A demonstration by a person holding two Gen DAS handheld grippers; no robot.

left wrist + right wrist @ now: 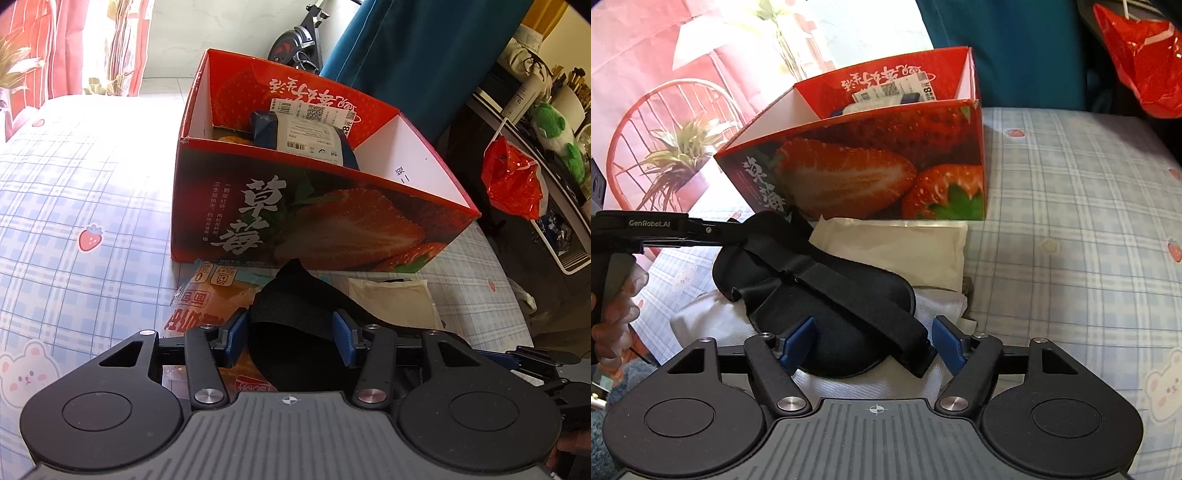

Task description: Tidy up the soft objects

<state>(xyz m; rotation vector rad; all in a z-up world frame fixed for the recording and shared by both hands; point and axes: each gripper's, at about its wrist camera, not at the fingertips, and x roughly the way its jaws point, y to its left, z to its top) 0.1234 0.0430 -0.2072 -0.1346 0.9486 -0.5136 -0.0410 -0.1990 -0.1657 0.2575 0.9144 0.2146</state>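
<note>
The black padded fabric sleep mask (827, 295) with elastic strap lies between both tongs, long axis running from the left tongs (290, 338), clenched on its end, toward the right tongs (873, 341), released astride its other end.

light: bright daylight, upper left | glare: bedsheet (110, 122) blown out | edges — fisheye warp, sharp focus
</note>
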